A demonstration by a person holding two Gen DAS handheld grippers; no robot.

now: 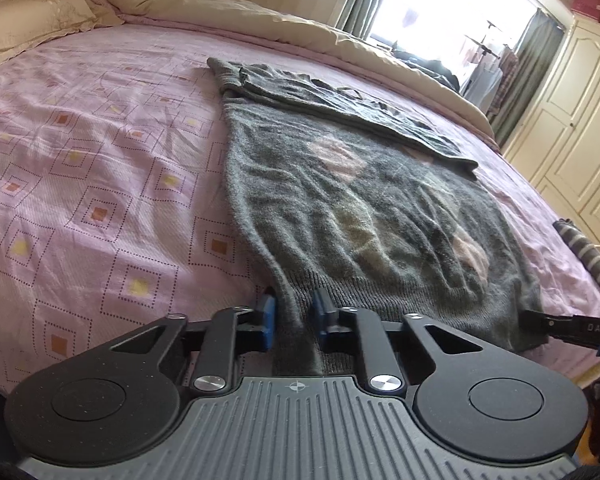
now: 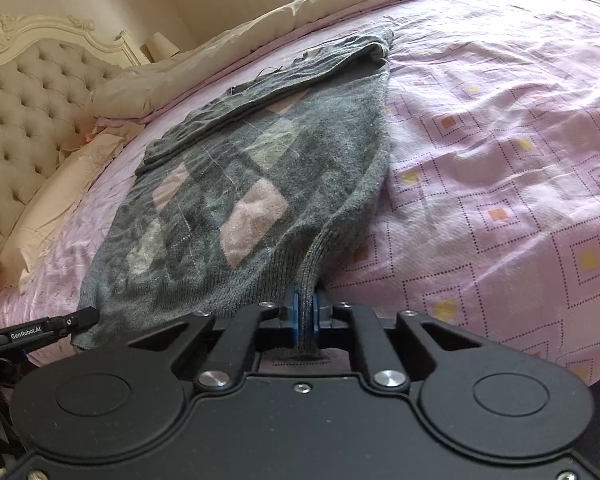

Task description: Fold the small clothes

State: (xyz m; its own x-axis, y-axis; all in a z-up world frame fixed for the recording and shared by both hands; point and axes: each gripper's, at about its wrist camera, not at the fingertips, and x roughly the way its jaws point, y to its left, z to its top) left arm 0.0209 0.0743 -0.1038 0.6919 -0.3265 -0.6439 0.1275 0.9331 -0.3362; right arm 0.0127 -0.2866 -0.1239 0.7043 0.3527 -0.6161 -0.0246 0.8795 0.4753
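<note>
I have the grey sweater point(image 1: 364, 208) lying flat on the pink bedsheet point(image 1: 100, 152), its sleeves folded across the far end and its ribbed hem nearest me. My left gripper point(image 1: 296, 316) is clamped on the hem's left corner, the knit bunched between its blue pads point(image 1: 269, 322), and my right gripper point(image 2: 305, 312) is pinched nearly closed on the hem's right corner, so that edge rises off the sheet in a ridge. A striped cloth point(image 1: 588, 252) lies well apart at the bed's right edge, and a cream quilt point(image 1: 204, 4) is heaped along the far side.
</note>
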